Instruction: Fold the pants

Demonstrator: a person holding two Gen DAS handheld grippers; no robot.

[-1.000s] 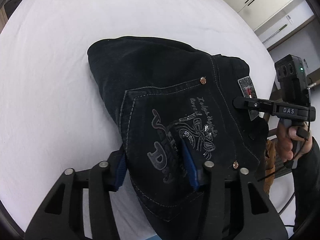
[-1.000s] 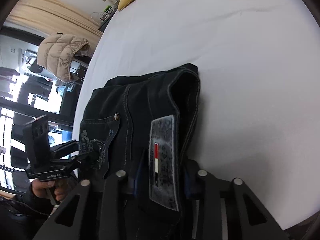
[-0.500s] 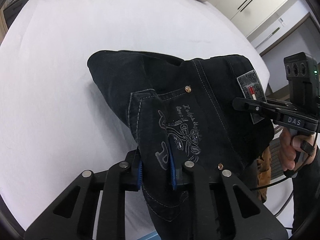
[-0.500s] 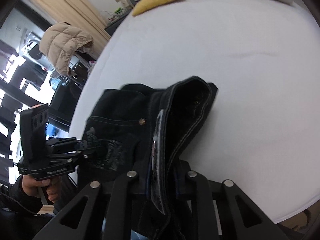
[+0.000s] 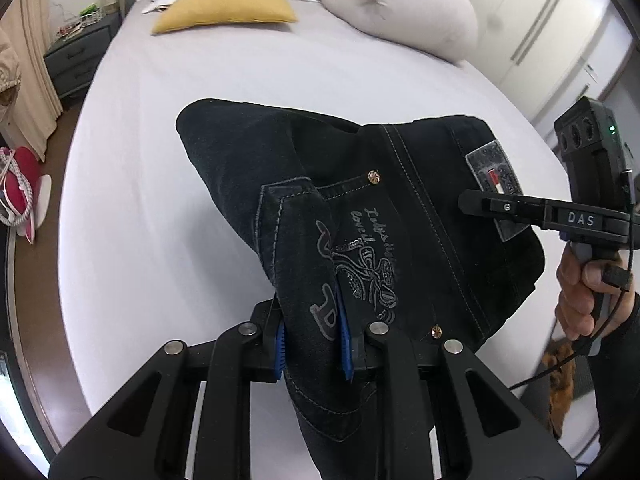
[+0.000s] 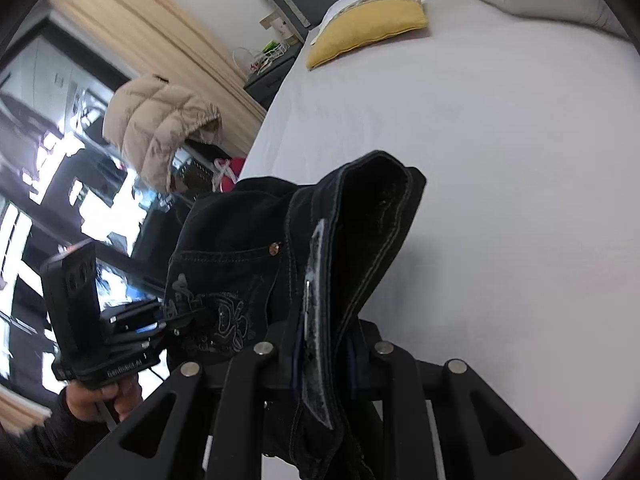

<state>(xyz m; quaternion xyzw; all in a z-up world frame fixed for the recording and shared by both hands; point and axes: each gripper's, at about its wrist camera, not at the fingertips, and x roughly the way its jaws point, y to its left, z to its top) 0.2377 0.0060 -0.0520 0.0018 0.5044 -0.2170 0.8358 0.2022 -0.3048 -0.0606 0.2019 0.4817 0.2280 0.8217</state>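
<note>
A: Pose check. The left hand-held gripper is angled steeply down at the bed; its blue pads are clamped on a fold of the pants at the printed back pocket.

B: Confirmed. The right hand-held gripper is tilted less steeply and is pinched on the waistband at the grey label patch. In the left view it is seen side-on, gripped by a bare hand with a dark sleeve behind it.

A: Pants location?

B: One pair, black, bunched and raised at the near end between the two grippers. The far folded end is seen low against the white sheet; contact there cannot be told.

A: Edges, room?

B: The sheet is bare around the pants on the far side and to both sides. The bed's left edge is bordered by a wood floor, with a grey nightstand near the head.

A: Counts?

B: Two grippers, one pair of pants, one yellow pillow, one rolled white duvet, one beige puffer jacket off the bed.
</note>
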